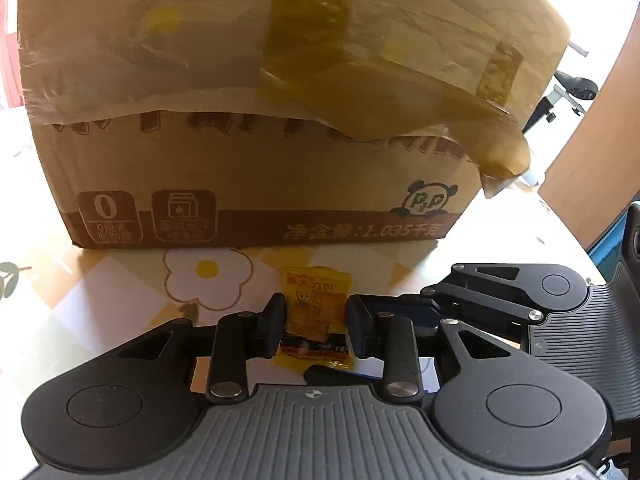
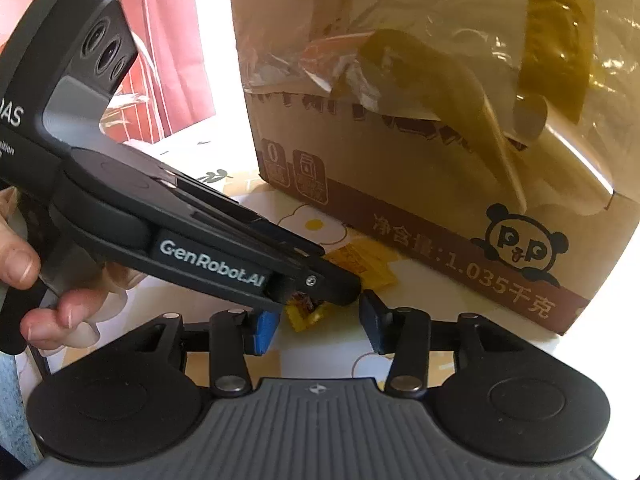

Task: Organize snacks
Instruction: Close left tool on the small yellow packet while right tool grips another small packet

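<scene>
A small yellow snack packet [image 1: 314,312] lies on the flowered tablecloth just in front of a cardboard box [image 1: 260,184]. My left gripper [image 1: 316,330] is shut on it, with a pad pressed against each side of the packet. In the right wrist view the left gripper [image 2: 338,288] reaches in from the left, and the packet [image 2: 362,262] sticks out past its tip. My right gripper [image 2: 318,328] stands open close behind. The packet's crimped lower end [image 2: 304,316] lies between its fingers, untouched by the pads.
The box [image 2: 440,208] has a panda print, a brown band and loose yellowed tape hanging over its front. A person's hand [image 2: 24,268] holds the left gripper's handle. The tablecloth [image 1: 100,312] stretches to the left. Red fabric [image 2: 168,60] stands behind the table.
</scene>
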